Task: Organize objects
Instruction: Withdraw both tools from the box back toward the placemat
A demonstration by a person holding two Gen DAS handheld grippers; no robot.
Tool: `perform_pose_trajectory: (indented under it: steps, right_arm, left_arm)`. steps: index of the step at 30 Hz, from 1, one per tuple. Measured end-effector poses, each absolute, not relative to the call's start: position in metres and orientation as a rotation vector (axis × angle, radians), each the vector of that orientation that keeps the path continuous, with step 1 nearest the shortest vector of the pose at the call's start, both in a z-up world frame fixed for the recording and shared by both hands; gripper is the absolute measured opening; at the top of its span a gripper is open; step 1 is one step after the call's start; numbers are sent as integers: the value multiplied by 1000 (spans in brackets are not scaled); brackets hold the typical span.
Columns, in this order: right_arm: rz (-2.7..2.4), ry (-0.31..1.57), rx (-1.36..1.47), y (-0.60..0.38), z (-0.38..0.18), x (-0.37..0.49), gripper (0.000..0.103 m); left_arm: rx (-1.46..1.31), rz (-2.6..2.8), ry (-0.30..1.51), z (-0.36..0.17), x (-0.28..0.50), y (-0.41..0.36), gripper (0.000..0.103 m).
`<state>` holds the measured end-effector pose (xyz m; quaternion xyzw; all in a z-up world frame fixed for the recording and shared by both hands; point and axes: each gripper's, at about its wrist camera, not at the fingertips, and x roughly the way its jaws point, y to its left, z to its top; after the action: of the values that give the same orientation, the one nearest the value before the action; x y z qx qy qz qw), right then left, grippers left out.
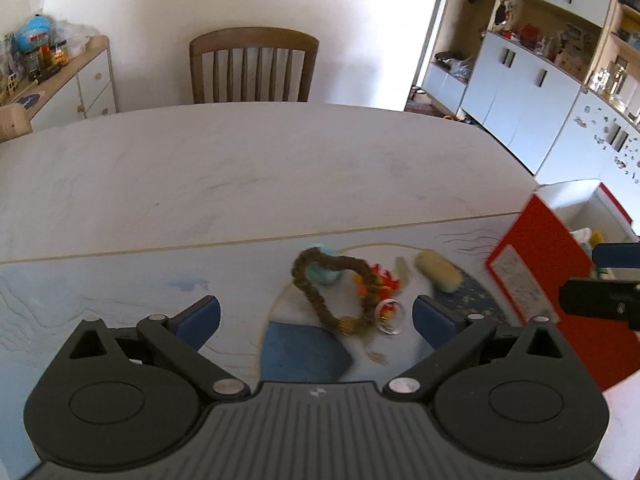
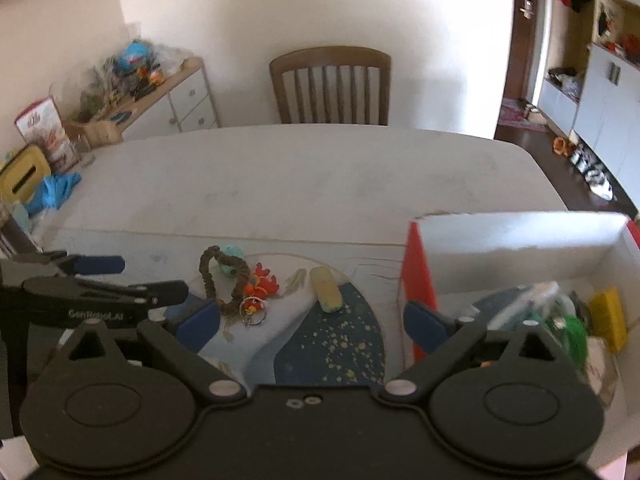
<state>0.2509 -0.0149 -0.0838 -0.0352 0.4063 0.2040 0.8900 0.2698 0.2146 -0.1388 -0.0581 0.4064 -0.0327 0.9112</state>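
Table [image 1: 280, 168] is spanning both views, pale marbled top, w/ a printed blue-and-white mat [image 2: 320, 344] lying along its near edge. A wooden slat-back chair [image 1: 254, 66] is standing at the far edge.

Red box [image 2: 418, 276] w/ white inside is sitting at the near right corner of the table, open top. Right wrist view is looking into it: a yellow block [image 2: 608, 316], something green [image 2: 572, 334] and clear plastic are lying inside, blurred. Left wrist view is showing mostly the box's red outer wall [image 1: 548, 280].

On the mat, near the table's near edge and left of the box, small items are lying close together: a brown braided loop [image 2: 210, 276], draped over a teal toy [image 2: 232, 264]; an orange-red toy [image 2: 264, 284] touching the loop's right side; a pale yellow sponge-like bar [image 2: 328, 290] just right of that, apart; a metal key ring [image 2: 252, 314] at the loop's near end.

Left gripper [image 1: 316, 320] is hanging over the loop and ring, jaws spread wide, nothing b/w the blue pads [image 1: 200, 318]. Right gripper [image 2: 312, 322] is hanging over the mat beside the box, jaws released too, nothing gripped.

Only the right view is showing a blue glove [image 2: 56, 192] at the table's left edge.
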Motion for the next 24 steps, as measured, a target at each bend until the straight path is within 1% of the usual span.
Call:
perform_pose_trajectory:
  steps: [7,9,11,18,23,24]
  right_arm:
    - [424,867,-126,9,-104,272,92]
    - [418,881,-138,12,-111,277,89]
    - [420,893,-144,13,-116,282,83]
    - [418,911,-184,24,-130,296,75]
    - [404,940,-178,26,-140,309,64]
    - [401,945,-180,26,-142,311,63]
  left_arm:
    - [-98,-54,859,-162,291,222,103]
    - [-88,-53,865,-167,294,222,103]
    - [-94,-49,872,-172,298,223,103]
    - [-94,-50,868,-180,302,225,103]
    - [-124,-65,864,-183,302,224,102]
    - [-125,-67,864,-183,303,225,100]
